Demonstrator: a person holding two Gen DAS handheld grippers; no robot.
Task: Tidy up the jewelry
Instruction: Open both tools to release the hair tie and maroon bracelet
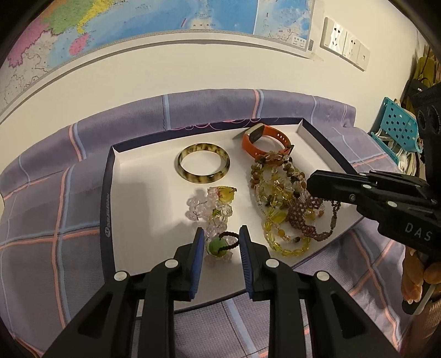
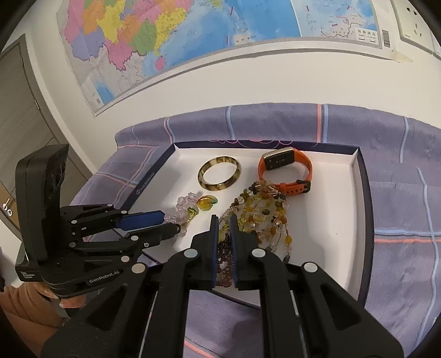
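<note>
A white box lid tray (image 1: 143, 176) (image 2: 330, 220) holds the jewelry. A tortoiseshell bangle (image 1: 203, 166) (image 2: 219, 176) and an orange smartwatch (image 1: 264, 140) (image 2: 286, 169) lie at the back. A clear pink bead bracelet with yellow charm (image 1: 212, 205) (image 2: 190, 208) lies in the middle. A tangle of yellow and brown bead strands (image 1: 278, 192) (image 2: 264, 217) lies at the right. My left gripper (image 1: 222, 243) (image 2: 165, 224) is open around a green bead on a dark cord (image 1: 219, 246). My right gripper (image 2: 223, 231) (image 1: 312, 187) is nearly shut over a purple braided bracelet (image 2: 224, 264) (image 1: 300, 217).
The tray rests on a purple plaid cloth (image 1: 41, 220) (image 2: 399, 192). A map (image 1: 124, 24) (image 2: 193, 33) hangs on the white wall behind. A teal perforated basket (image 1: 397, 124) stands at the right. Wall sockets (image 1: 346, 44) sit above it.
</note>
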